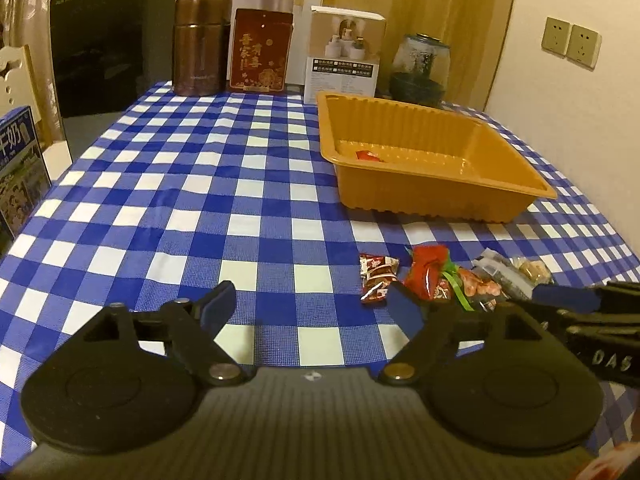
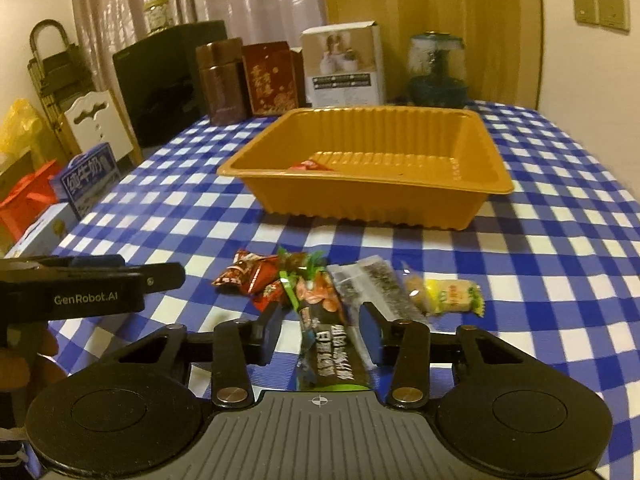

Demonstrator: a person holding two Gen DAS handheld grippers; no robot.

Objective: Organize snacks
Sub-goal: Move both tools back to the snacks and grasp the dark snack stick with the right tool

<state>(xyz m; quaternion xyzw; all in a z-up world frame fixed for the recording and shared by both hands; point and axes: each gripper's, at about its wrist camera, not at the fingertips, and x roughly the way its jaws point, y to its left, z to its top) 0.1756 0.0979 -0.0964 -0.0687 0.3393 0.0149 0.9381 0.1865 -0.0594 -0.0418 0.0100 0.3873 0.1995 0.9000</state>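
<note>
An orange plastic tray (image 1: 516, 178) (image 2: 494, 186) stands on the blue checked tablecloth with one red snack packet (image 1: 368, 156) (image 2: 310, 166) inside. A pile of snack packets (image 1: 448, 280) (image 2: 320, 284) lies in front of it. My left gripper (image 1: 312, 308) is open and empty, just left of the pile. My right gripper (image 2: 320, 330) is open, its fingers on either side of a long dark snack bar (image 2: 330, 344) that lies on the cloth. A yellow wrapped snack (image 2: 454, 296) lies at the pile's right end.
At the table's far edge stand a brown flask (image 1: 202, 46), a red box (image 1: 260, 50), a white box (image 1: 344, 58) and a glass jar (image 1: 420, 66). A blue milk carton (image 1: 18, 172) sits at the left edge. A black cabinet stands behind.
</note>
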